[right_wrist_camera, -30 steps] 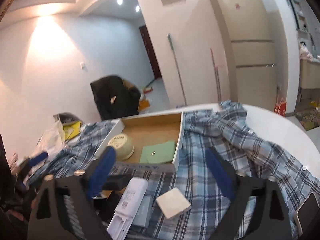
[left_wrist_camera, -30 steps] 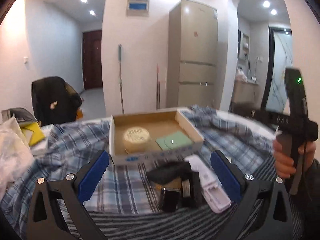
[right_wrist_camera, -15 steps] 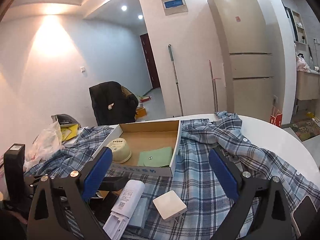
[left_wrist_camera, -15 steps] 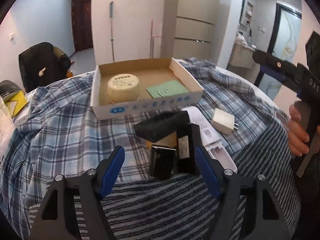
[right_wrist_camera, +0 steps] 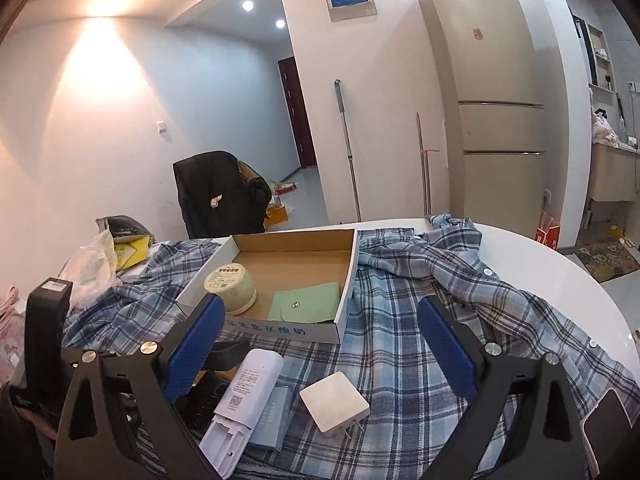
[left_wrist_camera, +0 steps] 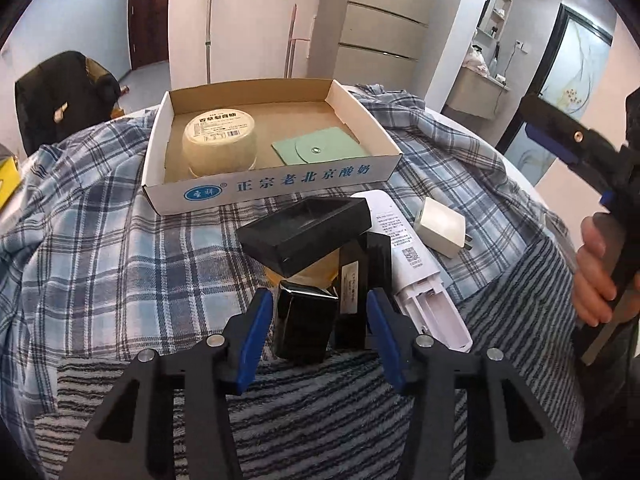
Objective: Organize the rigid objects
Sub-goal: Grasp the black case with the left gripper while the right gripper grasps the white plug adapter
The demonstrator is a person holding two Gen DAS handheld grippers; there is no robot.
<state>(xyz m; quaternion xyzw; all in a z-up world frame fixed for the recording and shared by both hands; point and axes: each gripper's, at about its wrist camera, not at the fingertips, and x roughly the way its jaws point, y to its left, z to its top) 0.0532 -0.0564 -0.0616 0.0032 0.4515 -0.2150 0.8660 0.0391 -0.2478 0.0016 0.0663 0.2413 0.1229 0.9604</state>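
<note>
Black boxes (left_wrist_camera: 304,320) sit between my spread left gripper (left_wrist_camera: 320,332) fingers, ungrasped; my right gripper (right_wrist_camera: 320,348) hangs open.

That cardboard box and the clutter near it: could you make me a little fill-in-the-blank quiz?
1. Inside the cardboard box, beside the cream tub, lies a flat ____ pouch.
2. The white charger lies ____ the box.
3. The left gripper has its fingers either side of a small ____ box.

Missing words: green; outside; black
</note>
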